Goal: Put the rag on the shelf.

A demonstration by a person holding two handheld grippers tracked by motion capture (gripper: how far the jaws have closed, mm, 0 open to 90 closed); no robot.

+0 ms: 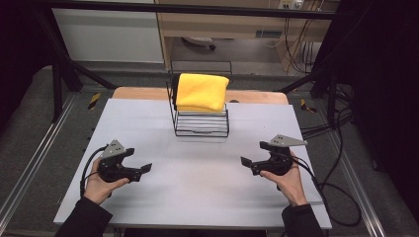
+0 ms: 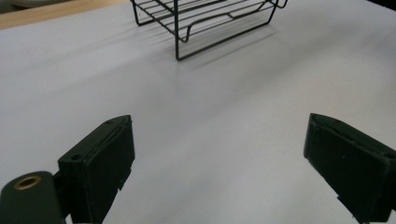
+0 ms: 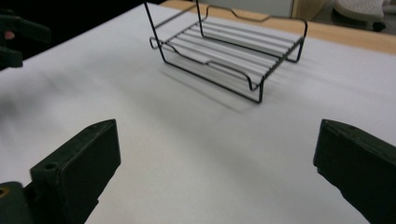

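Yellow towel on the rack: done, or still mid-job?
Looks done: the folded yellow towel sits on top of the wire rack. In hand: nothing; the left gripper and right gripper are open, low over the table. Nothing visibly left.

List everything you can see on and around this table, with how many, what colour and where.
folded yellow cloth: one, yellow, on top of the wire rack
black wire rack: one, black, far middle of the table
grey table top: one, pale grey, centre of the high view
wooden board: one, light brown, behind the table's far edge
left claw: one, black, near left, open, nothing between its jaws
right claw: one, black, near right, open, nothing between its jaws
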